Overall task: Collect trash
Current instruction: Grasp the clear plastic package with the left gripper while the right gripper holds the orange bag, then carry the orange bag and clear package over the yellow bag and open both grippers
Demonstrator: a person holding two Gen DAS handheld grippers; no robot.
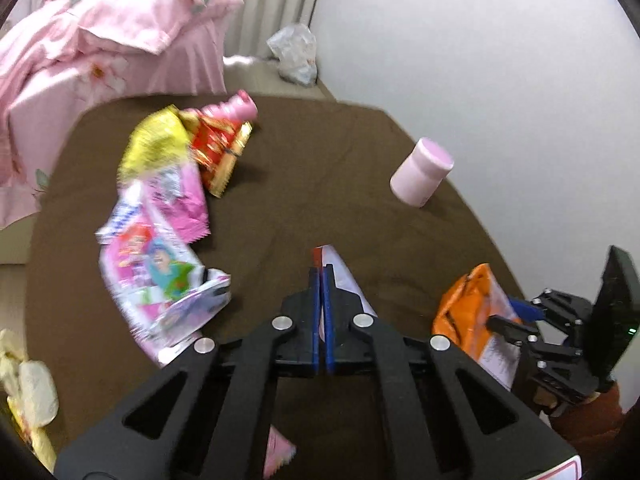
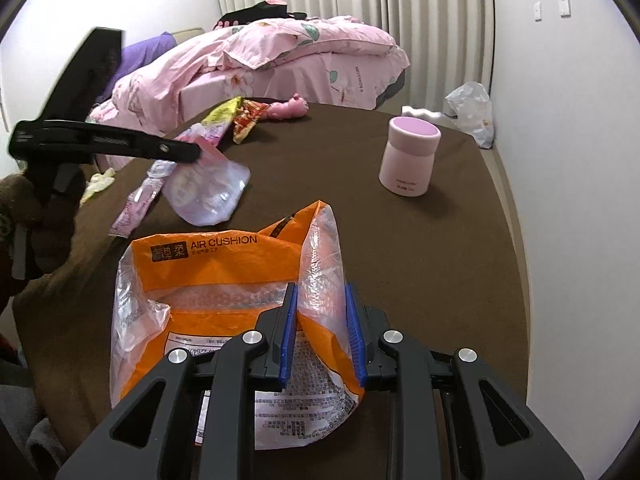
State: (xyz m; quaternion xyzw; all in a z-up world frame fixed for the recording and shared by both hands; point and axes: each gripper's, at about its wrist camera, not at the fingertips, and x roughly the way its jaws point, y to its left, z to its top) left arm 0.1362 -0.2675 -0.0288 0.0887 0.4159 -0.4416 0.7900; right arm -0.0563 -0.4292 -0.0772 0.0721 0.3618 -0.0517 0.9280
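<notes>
The left hand-held gripper (image 1: 323, 270) has its blue pads pressed together on a thin pink and white wrapper (image 2: 208, 192). In the right wrist view this wrapper hangs from the fingertips, above the brown table (image 1: 304, 152), with its free end drooping down and to the right. In the left wrist view only a white and red edge of it shows past the pads.

The right hand-held gripper (image 2: 322, 304) stands with its jaws apart. A wall of the orange bubble mailer bag (image 2: 224, 268) lies between the two blue pads; whether the pads touch it cannot be told. The bag sits on the near part of the table, mouth open and facing upward, the printed "AIR CUSHION" face toward the left. Its long axis runs roughly from the camera outward across the table.

A loose group of snack wrappers (image 1: 160, 208) lies on the far left part of the table: a pink one, a yellow one (image 1: 154, 140) and a red and gold one (image 1: 218, 152), laid in a rough line running toward the bed (image 2: 280, 52). A pink toy (image 2: 288, 110) lies at the table's far edge, just beside the red wrapper.

A pink lidded container (image 2: 410, 156) stands upright, well apart from the wrappers. A crumpled clear plastic bag (image 2: 472, 112) rests beyond the table, near the wall.
</notes>
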